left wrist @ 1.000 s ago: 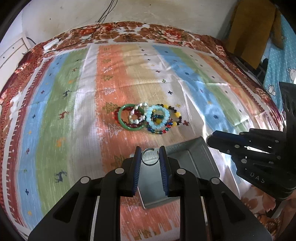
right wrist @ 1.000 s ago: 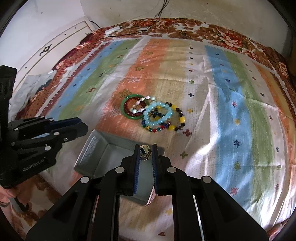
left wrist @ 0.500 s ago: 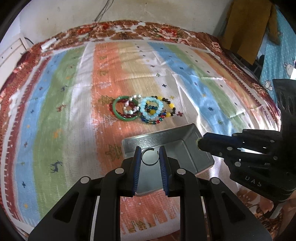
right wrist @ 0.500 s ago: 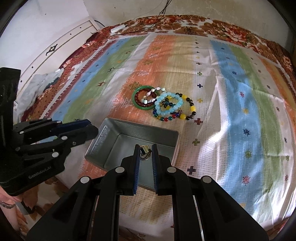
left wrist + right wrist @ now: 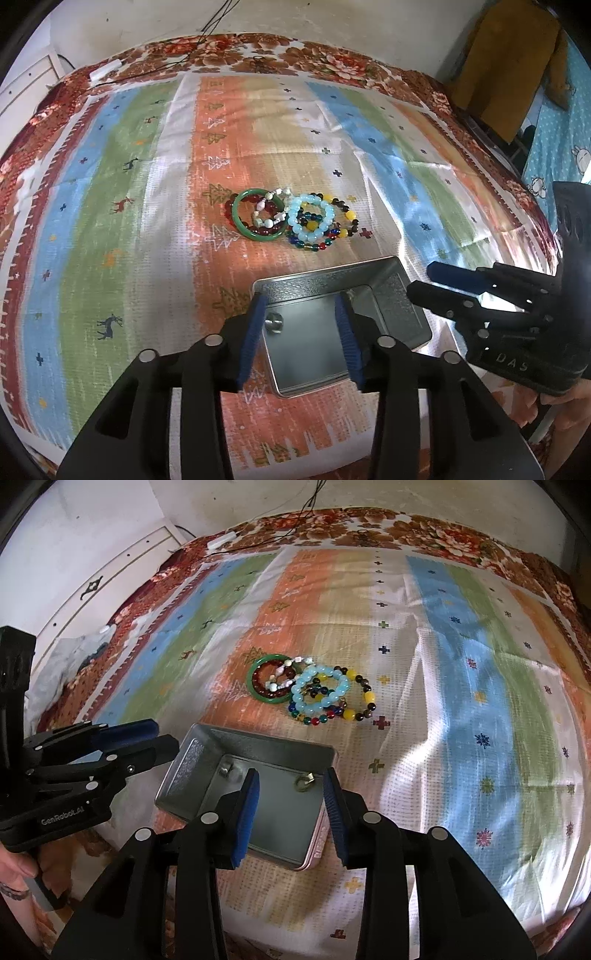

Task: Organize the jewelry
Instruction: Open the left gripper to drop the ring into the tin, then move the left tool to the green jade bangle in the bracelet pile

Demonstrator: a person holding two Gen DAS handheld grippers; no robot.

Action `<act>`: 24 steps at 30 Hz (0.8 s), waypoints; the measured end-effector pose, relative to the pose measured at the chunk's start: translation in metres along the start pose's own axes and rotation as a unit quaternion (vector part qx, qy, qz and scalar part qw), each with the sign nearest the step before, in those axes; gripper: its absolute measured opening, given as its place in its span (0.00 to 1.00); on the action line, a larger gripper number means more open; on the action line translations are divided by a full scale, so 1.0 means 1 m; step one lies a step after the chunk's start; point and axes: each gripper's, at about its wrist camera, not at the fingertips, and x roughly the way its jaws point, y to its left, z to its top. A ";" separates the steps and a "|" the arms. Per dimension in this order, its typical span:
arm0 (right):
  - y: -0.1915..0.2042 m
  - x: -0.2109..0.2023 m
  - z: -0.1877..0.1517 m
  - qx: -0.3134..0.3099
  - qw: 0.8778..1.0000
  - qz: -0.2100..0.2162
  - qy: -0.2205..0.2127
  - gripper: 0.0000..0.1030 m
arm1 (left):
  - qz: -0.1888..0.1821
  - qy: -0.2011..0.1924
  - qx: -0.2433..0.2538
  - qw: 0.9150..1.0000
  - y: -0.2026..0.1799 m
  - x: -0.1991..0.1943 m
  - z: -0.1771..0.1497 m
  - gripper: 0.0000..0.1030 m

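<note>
Both hand-held grippers hang over a shallow rectangular metal tin [image 5: 391, 295] that sits on a bed covered with a striped, multicoloured cloth [image 5: 122, 236]. The left hand-held gripper [image 5: 301, 341] has its blue-padded jaws apart and opening, with nothing between them; below, a small silvery ring [image 5: 274, 320] lies on the tin's floor near its left wall. In the right wrist view the same ring [image 5: 224, 768] shows as a pale blur by the tin's [image 5: 188, 764] far left corner. The right hand-held gripper [image 5: 291, 814] is likewise spread and opening, empty, and a small ring with a greenish tint and a gold-coloured bit [image 5: 303, 782] rests on the tin's floor toward its right side.

Beyond the tin, apart from it, a heap of bracelets lies on the cloth: a green bangle [image 5: 241, 221], a dark red bead bracelet [image 5: 266, 232] inside it, a pale blue bead bracelet [image 5: 312, 218], and a strand of mixed yellow and dark beads [image 5: 350, 215], all overlapping. A hand [image 5: 14, 867] grips the left tool's handle.
</note>
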 end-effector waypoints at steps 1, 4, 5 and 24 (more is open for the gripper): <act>-0.001 0.000 0.001 0.001 1.000 -0.001 0.000 0.40 | 0.004 -0.001 0.002 1.000 0.000 0.000 0.000 0.45; -0.007 0.002 0.004 0.009 1.000 -0.008 -0.002 0.46 | 0.008 0.000 0.000 1.000 0.004 0.003 0.004 0.45; -0.009 0.003 0.005 0.012 1.000 -0.011 -0.001 0.46 | 0.009 0.001 0.000 1.000 0.006 0.004 0.007 0.45; -0.034 0.019 0.031 0.043 0.999 -0.033 -0.004 0.62 | 0.061 0.004 0.010 0.998 0.025 0.026 0.040 0.56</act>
